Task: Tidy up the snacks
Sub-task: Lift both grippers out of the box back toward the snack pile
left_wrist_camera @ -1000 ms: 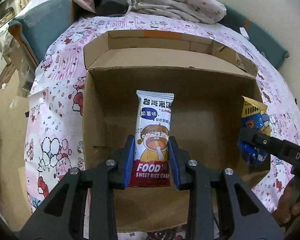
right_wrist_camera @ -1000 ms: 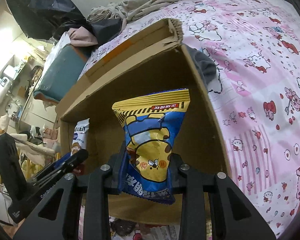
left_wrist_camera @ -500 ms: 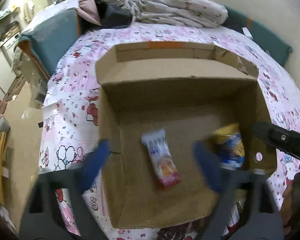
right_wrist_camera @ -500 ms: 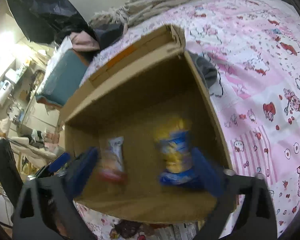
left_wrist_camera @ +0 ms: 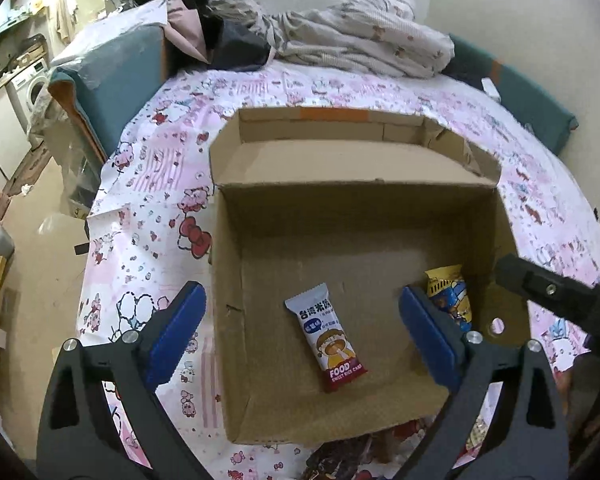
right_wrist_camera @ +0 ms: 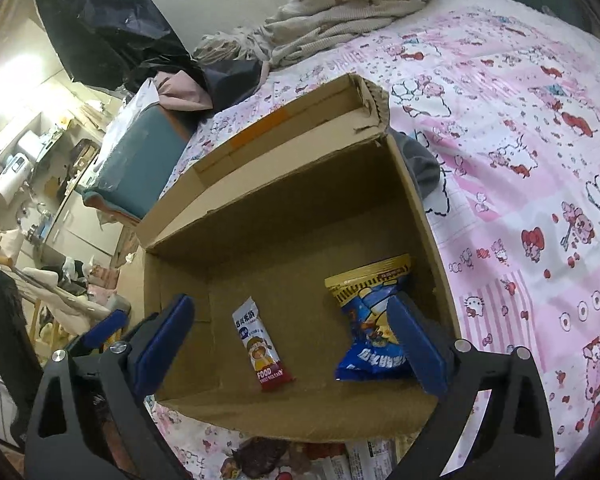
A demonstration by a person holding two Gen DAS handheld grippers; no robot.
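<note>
An open cardboard box (left_wrist_camera: pixel 420 208) (right_wrist_camera: pixel 416 200) sits on a pink cartoon-print bedspread. A white and red sweet rice cake bar (left_wrist_camera: pixel 326 338) (right_wrist_camera: pixel 262 350) lies flat on the box floor near the front. A blue and yellow snack bag (left_wrist_camera: pixel 450 300) (right_wrist_camera: pixel 374 320) lies at the box's right side. My left gripper (left_wrist_camera: pixel 302 338) is open and empty above the box's front edge. My right gripper (right_wrist_camera: pixel 288 344) is open and empty above the box; its finger shows in the left wrist view (left_wrist_camera: pixel 556 296).
Several more snack packets (right_wrist_camera: pixel 300 460) (left_wrist_camera: pixel 340 460) lie on the bedspread just in front of the box. Crumpled bedding (left_wrist_camera: pixel 360 40) and dark clothes (left_wrist_camera: pixel 228 36) lie at the far end of the bed. The floor and furniture lie to the left.
Both grippers opened and let go: the rice cake bar and the blue snack bag dropped onto the box floor. Both grippers rose and drew back from the box.
</note>
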